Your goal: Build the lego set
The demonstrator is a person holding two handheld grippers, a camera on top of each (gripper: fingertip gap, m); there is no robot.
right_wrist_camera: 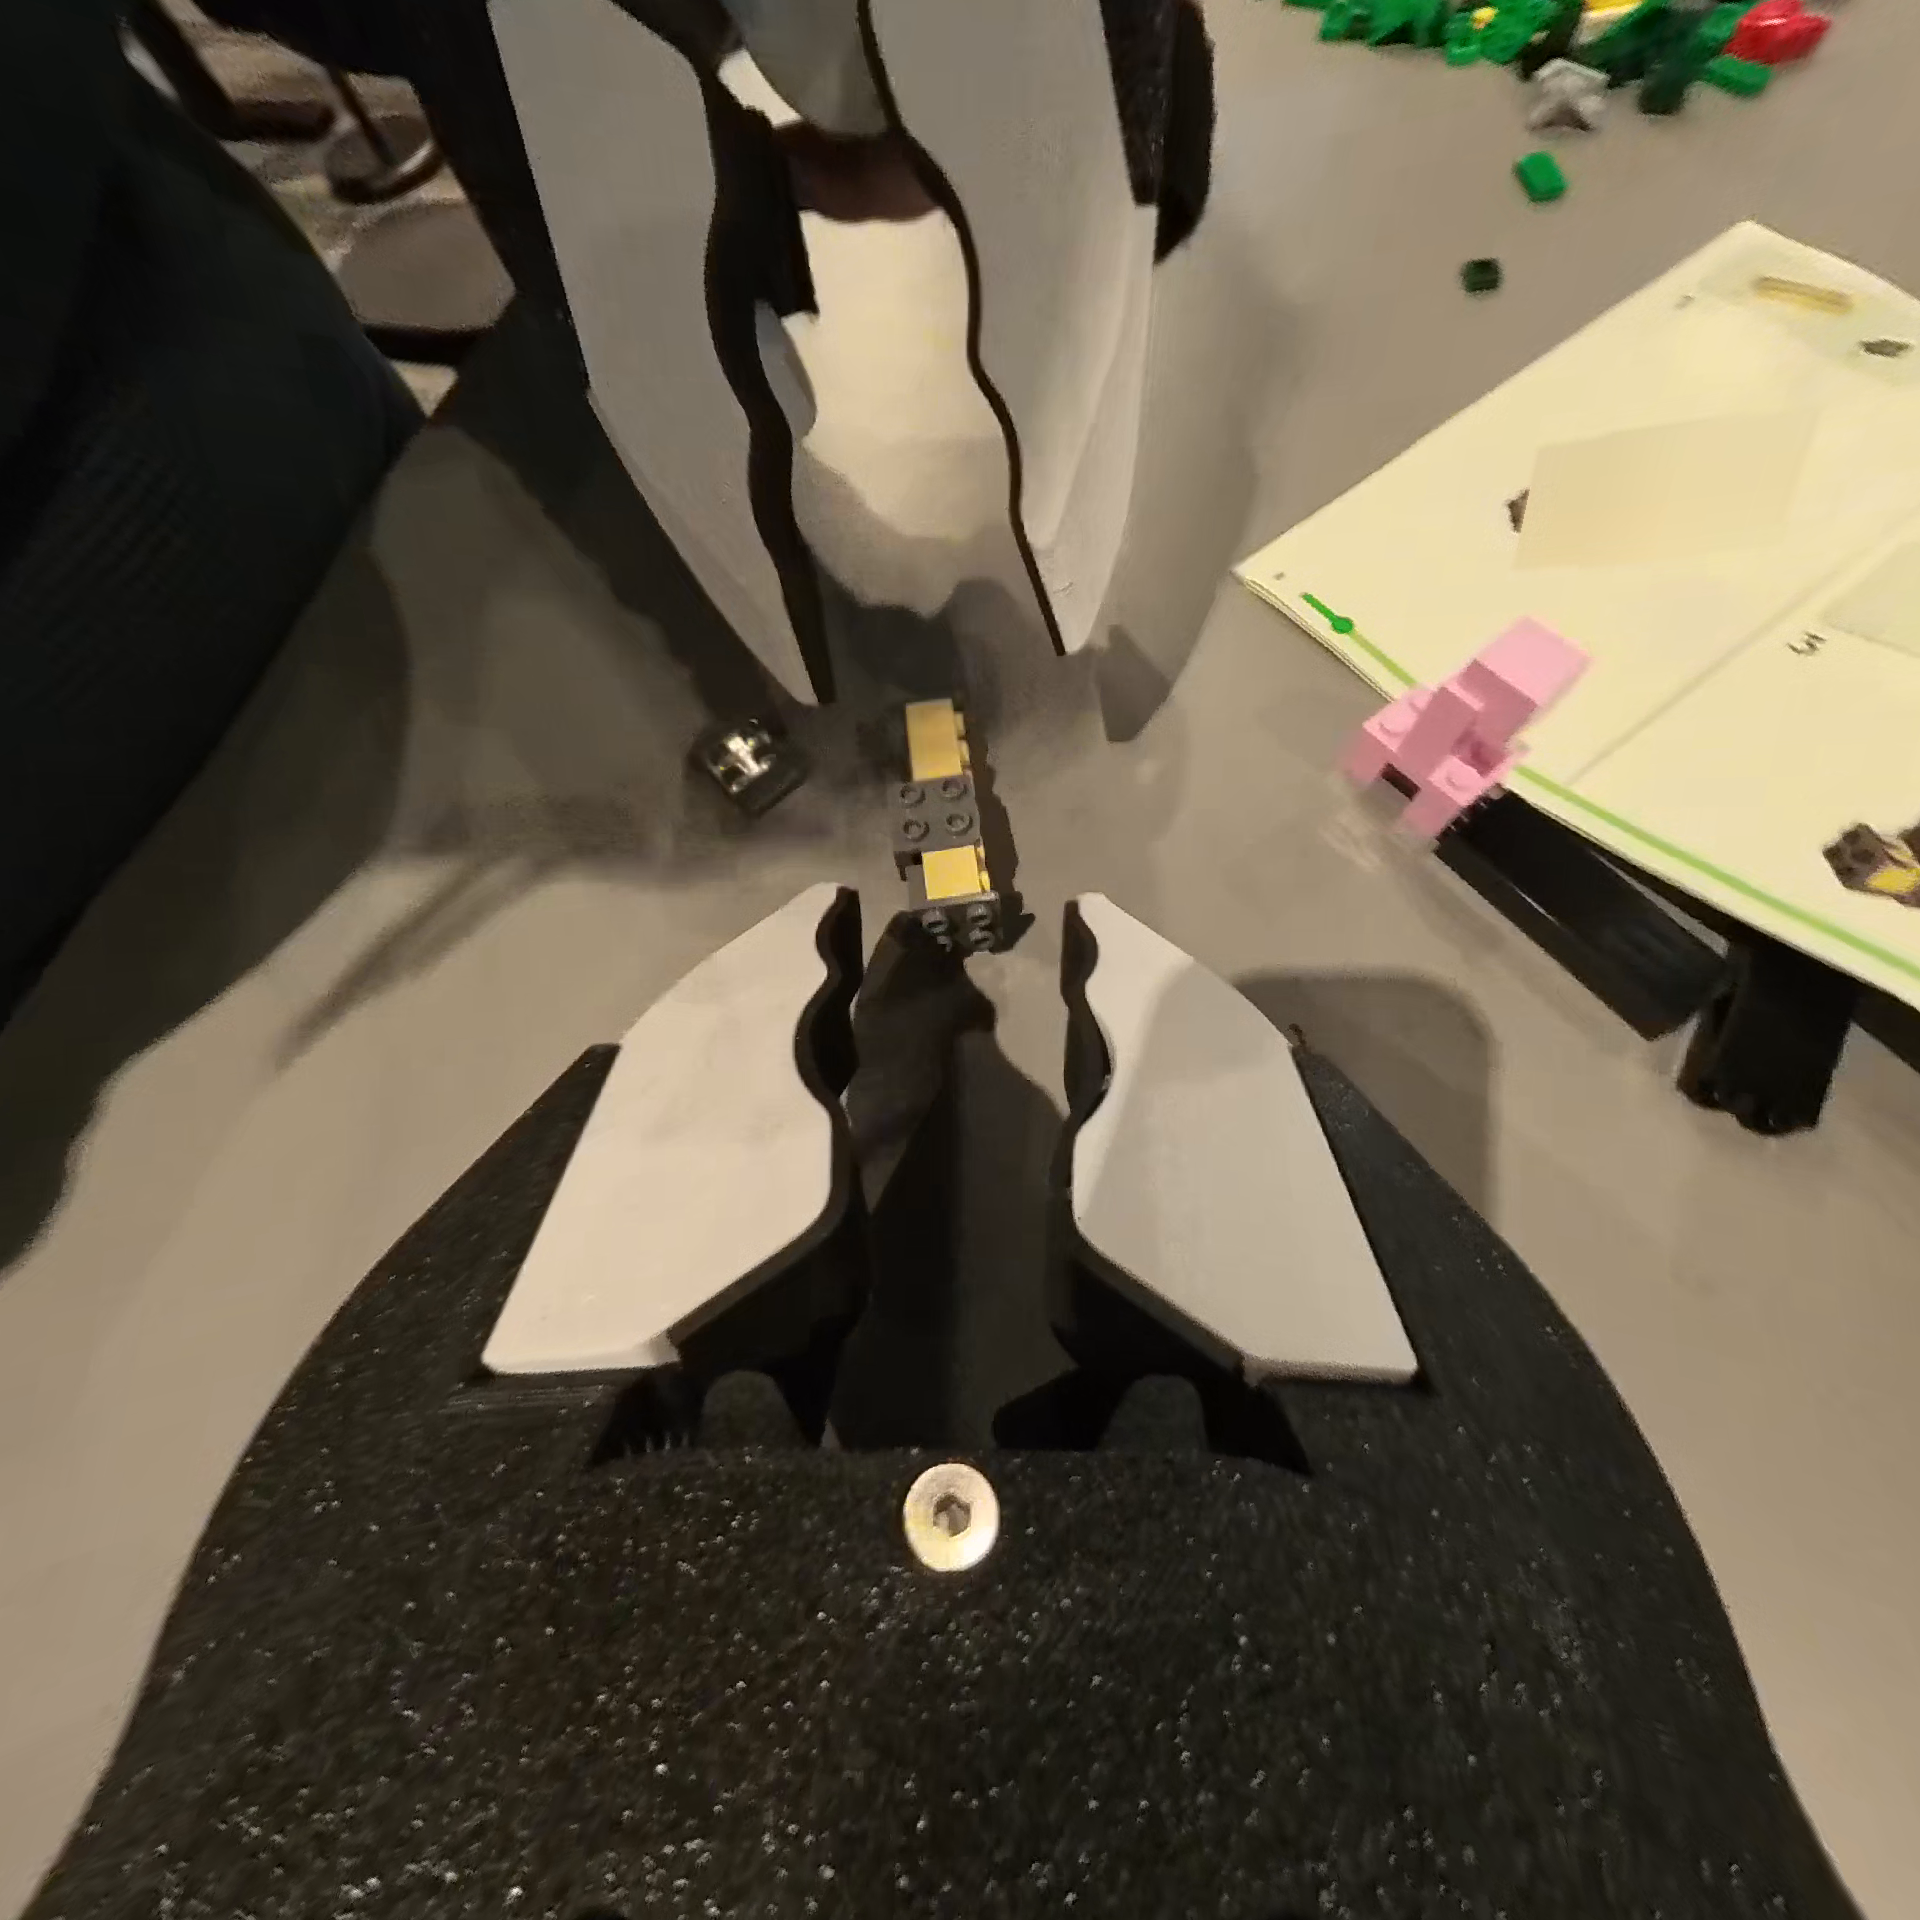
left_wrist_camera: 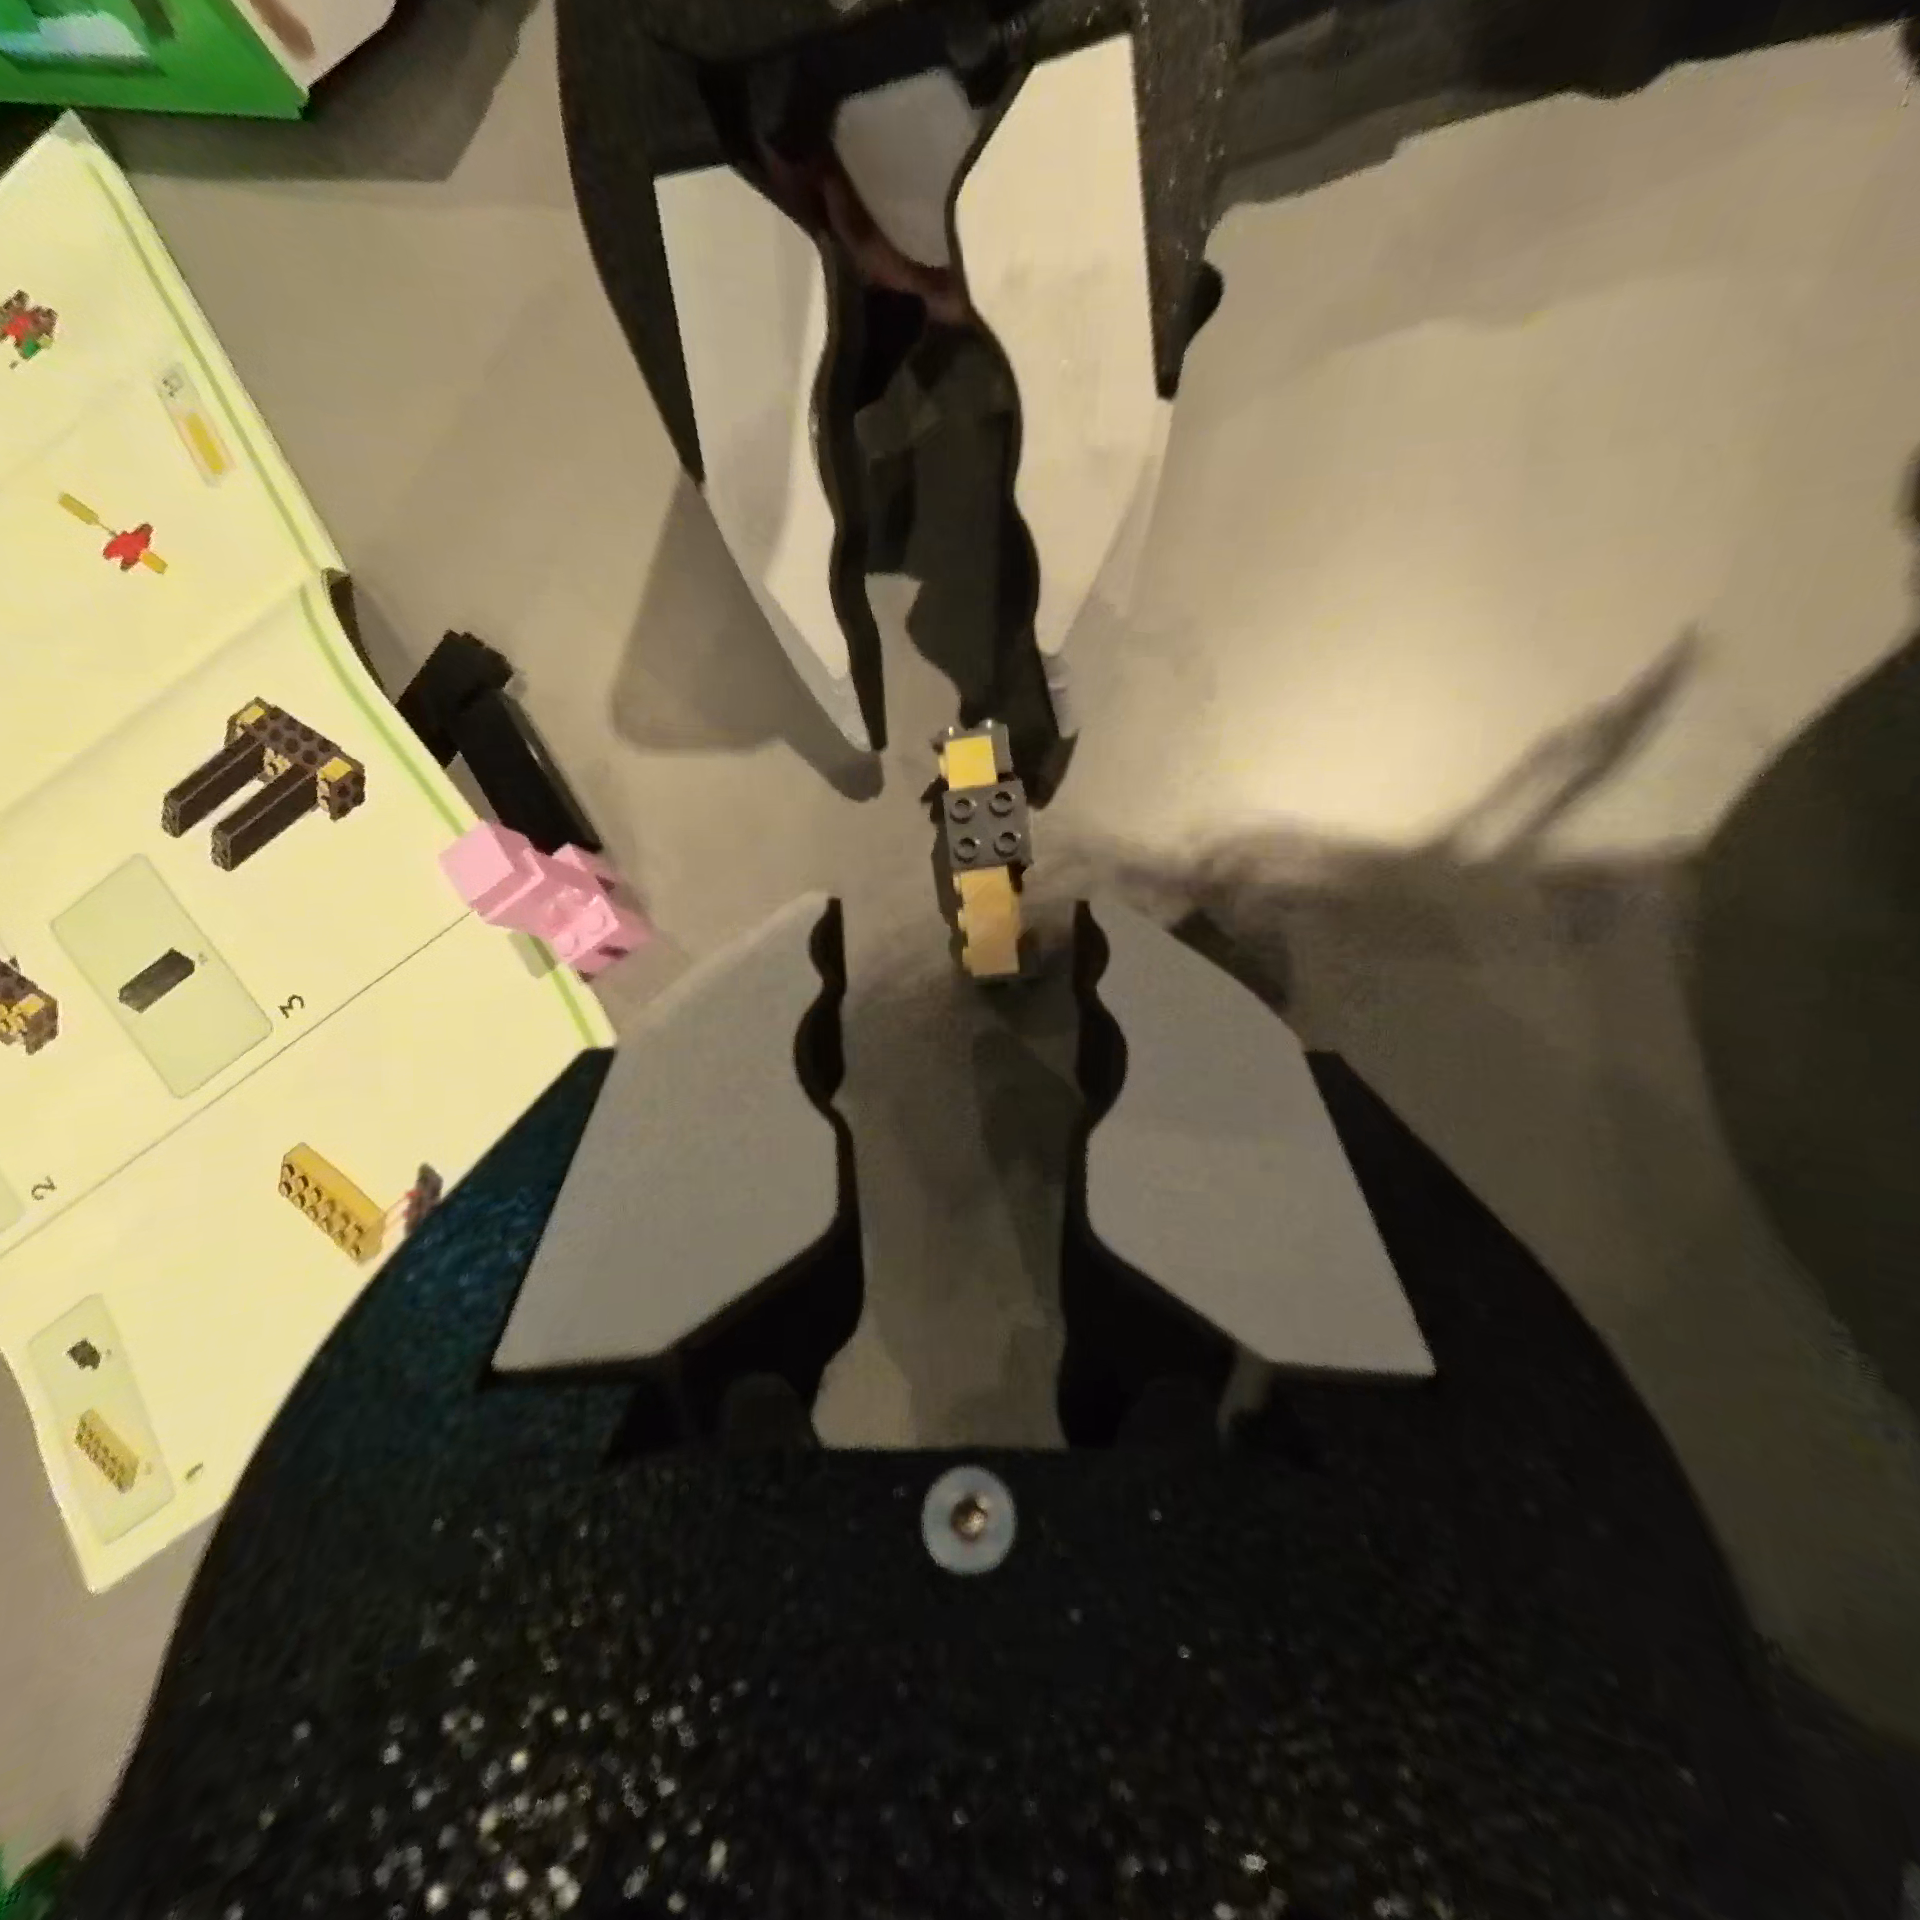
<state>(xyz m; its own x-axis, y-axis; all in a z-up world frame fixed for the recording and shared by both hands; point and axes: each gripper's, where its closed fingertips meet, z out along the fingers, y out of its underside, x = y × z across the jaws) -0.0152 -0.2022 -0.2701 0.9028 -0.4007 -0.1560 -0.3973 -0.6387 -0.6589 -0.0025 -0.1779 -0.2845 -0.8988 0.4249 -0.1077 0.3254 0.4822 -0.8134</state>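
Across the grey table [right_wrist_camera: 1299, 1195], the widest thing is the pale green instruction booklet [left_wrist_camera: 156, 790], lying open; it serves as the landmark. Against the booklet's edge stands a black stand [left_wrist_camera: 499, 748], partly tucked under the pages, and a pink brick figure [right_wrist_camera: 1455, 727] sits right at that same edge. Well apart from the booklet, toward the table's far side, lies a scatter of green loose bricks [right_wrist_camera: 1558, 52].

Beside the booklet, out on bare table, the two tools meet tip to tip. The left gripper [left_wrist_camera: 951, 914] has its jaws spread, its tips flanking the near end of the yellow and grey lego assembly [left_wrist_camera: 982, 862] without closing on it. The right gripper [right_wrist_camera: 961, 914] is likewise spread either side of the assembly's other end. Whether either tip touches the bricks, I cannot tell. A small black piece [right_wrist_camera: 743, 764] lies just beyond the assembly, away from the booklet
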